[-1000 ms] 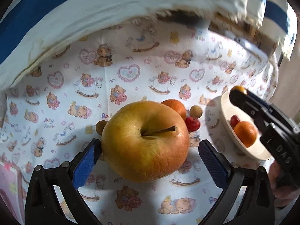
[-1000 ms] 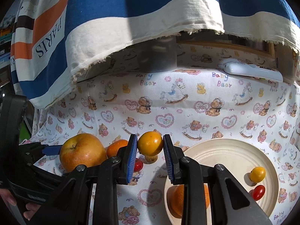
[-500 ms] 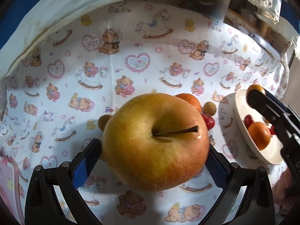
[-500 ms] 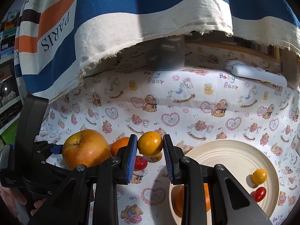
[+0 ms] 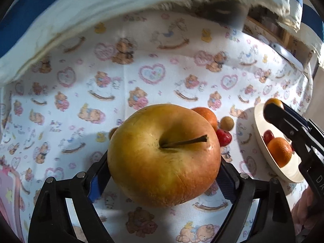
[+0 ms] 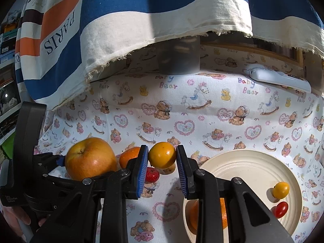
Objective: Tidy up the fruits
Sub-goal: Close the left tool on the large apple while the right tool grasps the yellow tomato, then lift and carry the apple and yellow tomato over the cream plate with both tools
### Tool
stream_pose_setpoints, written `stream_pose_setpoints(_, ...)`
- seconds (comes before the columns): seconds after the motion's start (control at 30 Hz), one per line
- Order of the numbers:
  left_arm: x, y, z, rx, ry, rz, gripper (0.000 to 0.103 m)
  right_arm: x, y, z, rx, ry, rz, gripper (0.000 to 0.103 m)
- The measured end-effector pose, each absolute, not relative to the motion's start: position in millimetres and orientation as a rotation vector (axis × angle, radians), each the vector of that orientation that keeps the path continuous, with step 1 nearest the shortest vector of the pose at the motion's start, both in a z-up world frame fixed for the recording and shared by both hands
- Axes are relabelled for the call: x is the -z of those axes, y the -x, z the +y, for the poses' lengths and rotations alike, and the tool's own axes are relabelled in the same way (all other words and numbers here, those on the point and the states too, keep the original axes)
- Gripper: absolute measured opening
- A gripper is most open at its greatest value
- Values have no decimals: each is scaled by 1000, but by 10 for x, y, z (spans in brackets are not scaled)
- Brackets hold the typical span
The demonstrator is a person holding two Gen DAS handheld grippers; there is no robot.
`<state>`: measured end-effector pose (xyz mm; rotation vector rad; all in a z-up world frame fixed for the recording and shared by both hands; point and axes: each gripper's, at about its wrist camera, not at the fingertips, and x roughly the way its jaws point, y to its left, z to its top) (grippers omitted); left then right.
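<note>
Our left gripper (image 5: 162, 172) pinches the large yellow-red apple (image 5: 164, 155) above the teddy-bear-print cotton tablecloth (image 6: 202, 113); our right gripper (image 6: 162, 168) clamps a small round orange fruit (image 6: 162, 155) beside the ridged cream plate (image 6: 253, 166). Beyond lie a white remote handset (image 6: 279, 79) and a blue-and-cream striped "PARIS" cloth (image 6: 141, 20).

An apple (image 6: 90, 159) is sitting left of an orange (image 6: 129, 158), a strawberry (image 6: 151, 174) lying in front; right of them, a plate (image 6: 249, 168) is holding two tomatoes (image 6: 281, 190), with a remote (image 6: 279, 79) lying behind on the tablecloth (image 6: 202, 121).
</note>
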<state>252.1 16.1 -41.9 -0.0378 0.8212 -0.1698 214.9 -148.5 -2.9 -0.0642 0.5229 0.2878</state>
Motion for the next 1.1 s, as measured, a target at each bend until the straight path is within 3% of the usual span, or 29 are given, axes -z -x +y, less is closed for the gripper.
stream_pose_setpoints(0.3,148,-2208,177,133,-21,622,89,22,-2122,-1476,-292,69,507,29)
stream_pose_setpoints(1.1,-669,-1499,151,114,-21,334,89,-317,-1883,-1554,-310,56,390,29)
